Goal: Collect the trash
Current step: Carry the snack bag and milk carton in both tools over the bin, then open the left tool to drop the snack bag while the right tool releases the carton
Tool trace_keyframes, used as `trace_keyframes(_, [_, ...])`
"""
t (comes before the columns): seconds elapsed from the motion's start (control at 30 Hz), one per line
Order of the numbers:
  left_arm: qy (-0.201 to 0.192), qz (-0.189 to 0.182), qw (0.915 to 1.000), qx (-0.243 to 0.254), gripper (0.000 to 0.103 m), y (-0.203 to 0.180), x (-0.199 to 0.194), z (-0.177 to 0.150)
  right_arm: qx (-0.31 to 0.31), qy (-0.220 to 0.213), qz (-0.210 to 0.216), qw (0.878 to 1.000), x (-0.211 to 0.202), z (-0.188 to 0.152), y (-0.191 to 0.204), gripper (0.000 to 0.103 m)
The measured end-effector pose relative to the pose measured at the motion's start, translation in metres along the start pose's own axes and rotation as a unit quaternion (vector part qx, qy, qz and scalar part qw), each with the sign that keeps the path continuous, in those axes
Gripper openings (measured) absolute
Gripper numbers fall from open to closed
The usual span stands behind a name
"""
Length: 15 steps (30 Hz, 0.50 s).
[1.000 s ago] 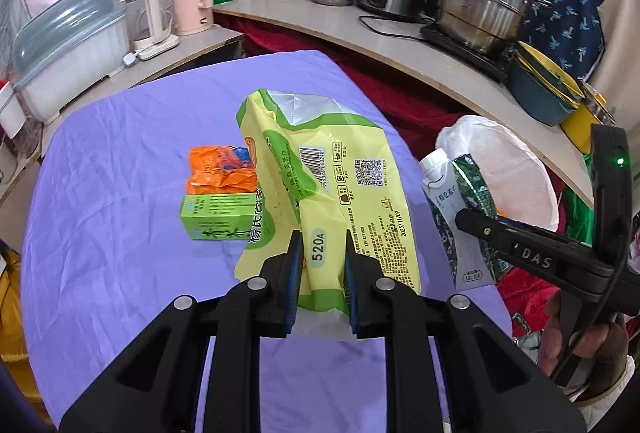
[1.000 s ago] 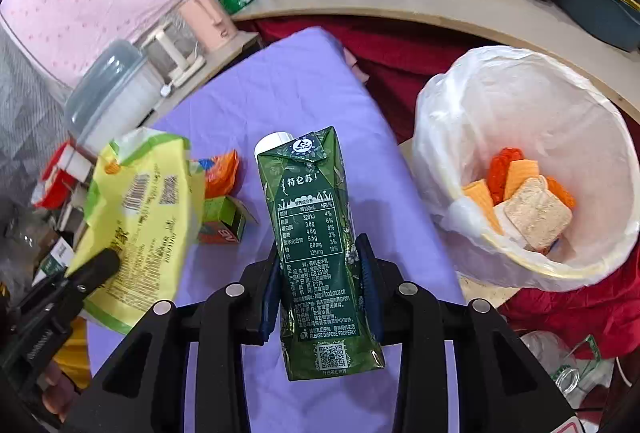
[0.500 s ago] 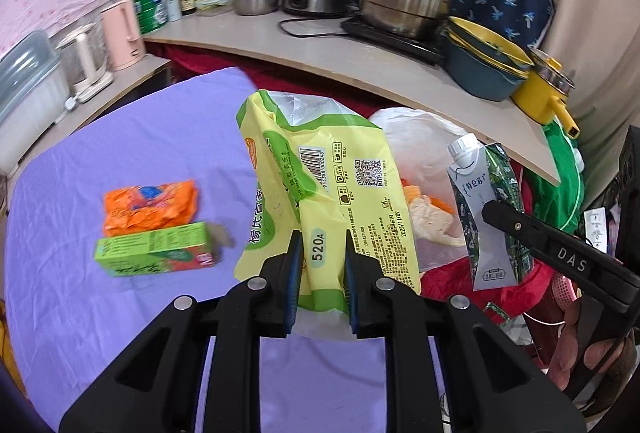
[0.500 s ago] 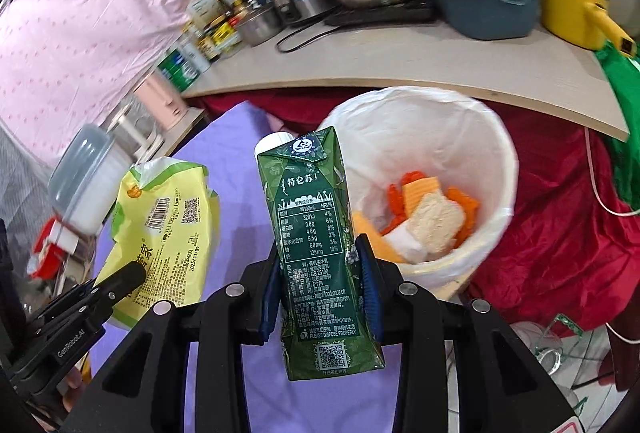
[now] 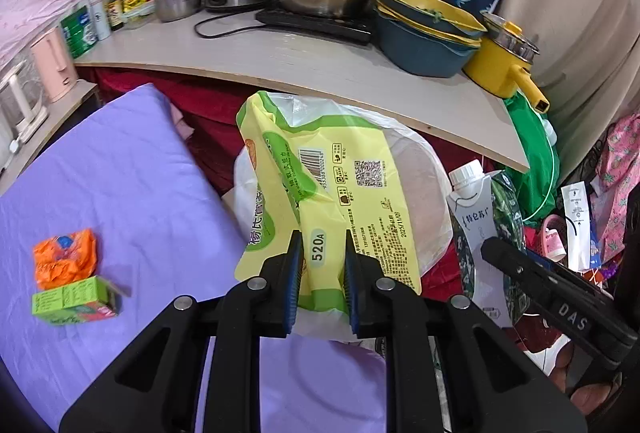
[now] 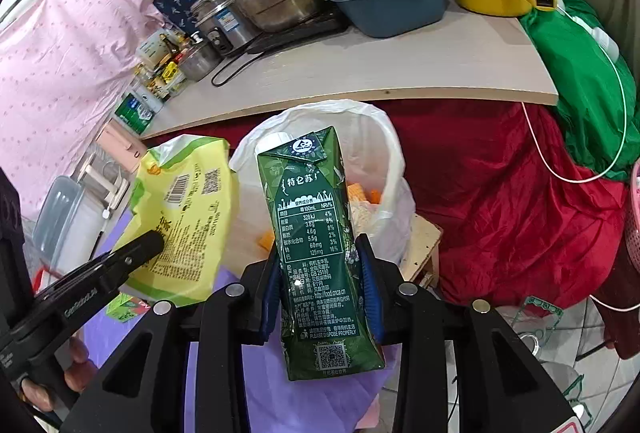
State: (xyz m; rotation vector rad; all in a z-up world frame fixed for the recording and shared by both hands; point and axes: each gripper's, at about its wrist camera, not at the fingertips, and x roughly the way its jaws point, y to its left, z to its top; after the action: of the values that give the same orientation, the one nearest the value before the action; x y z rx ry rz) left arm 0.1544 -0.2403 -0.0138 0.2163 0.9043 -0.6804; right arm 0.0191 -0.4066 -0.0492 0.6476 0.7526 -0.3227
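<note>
White-lined bin (image 6: 384,137) holding orange and beige scraps (image 6: 362,193), left tool (image 5: 320,273) clamped on yellow-green bag (image 5: 340,193), right tool (image 6: 320,273) gripping green milk carton (image 6: 312,233)

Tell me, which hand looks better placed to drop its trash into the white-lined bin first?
Probably the left. The left gripper holds the yellow-green food bag directly in front of the bin, covering its mouth. The right gripper holds its green milk carton off to the bin's side in that view.
</note>
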Motion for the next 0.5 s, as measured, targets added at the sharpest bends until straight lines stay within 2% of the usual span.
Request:
trace_keyframes(0.2, [-0.004,0.013,0.9999,0.003,0.024,-0.007,0.018,0.013,0.012,-0.001,-0.007,1.000,0.001,-0.002,-0.011,0.033])
trace_keyframes(0.33, [-0.011,0.024,0.9996,-0.009,0.036,-0.001,0.016,0.015,0.010,0.002,-0.006,1.000,0.003,-0.003,-0.006,0.033])
trace_keyframes(0.5, [-0.014,0.036,0.9989,-0.027,0.042,0.014,0.011,0.012,0.003,0.006,-0.001,1.000,0.011,-0.001,0.001,0.033])
